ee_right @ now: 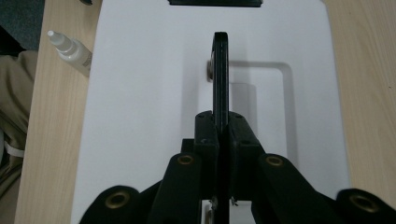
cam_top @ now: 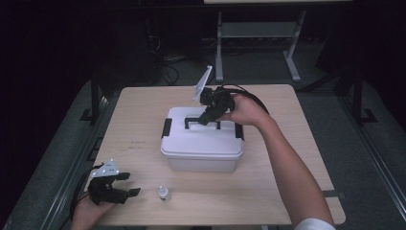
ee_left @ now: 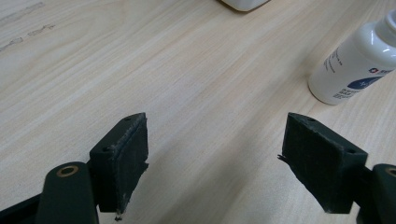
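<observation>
Lighting is coming from overhead and it's only really hitting the pale wooden table, while everything around it is sinking into near black, so the floor and the metal desk legs behind are barely reading. The white plastic box lid is glowing almost blown out in the high view, which is looking soft and a bit grainy overall. In the right gripper view the raised black carry handle is throwing a soft grey shadow to one side. In the left gripper view the small white plastic bottle is catching a mild sheen, and the wood grain is staying sharp.
</observation>
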Demonstrator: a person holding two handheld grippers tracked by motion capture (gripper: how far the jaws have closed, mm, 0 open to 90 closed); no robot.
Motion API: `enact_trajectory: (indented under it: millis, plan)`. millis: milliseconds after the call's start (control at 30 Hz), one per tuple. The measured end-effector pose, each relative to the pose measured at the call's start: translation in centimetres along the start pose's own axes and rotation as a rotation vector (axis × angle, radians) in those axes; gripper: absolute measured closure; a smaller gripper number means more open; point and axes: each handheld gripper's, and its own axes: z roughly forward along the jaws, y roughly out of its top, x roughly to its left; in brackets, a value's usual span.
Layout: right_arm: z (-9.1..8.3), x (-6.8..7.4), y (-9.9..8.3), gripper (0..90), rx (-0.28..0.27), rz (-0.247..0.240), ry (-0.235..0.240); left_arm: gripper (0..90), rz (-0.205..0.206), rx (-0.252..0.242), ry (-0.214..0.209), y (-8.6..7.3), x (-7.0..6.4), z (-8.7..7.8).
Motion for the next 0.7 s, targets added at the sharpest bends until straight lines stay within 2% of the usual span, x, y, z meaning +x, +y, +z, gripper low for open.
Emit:
enact_trajectory:
  millis: [367, 700]
  plan:
    - [-0.6, 0.2, 0.2, 84.2, -0.014, -0.012, -0.004, 22.4, 0.000, 0.001, -0.002, 0.0, 0.1, 0.0]
    - [-2.2, 0.9, 0.9, 84.2, -0.030, -0.029, -0.047, 22.9, 0.003, -0.009, 0.000, 0.1, 0.0, -0.1]
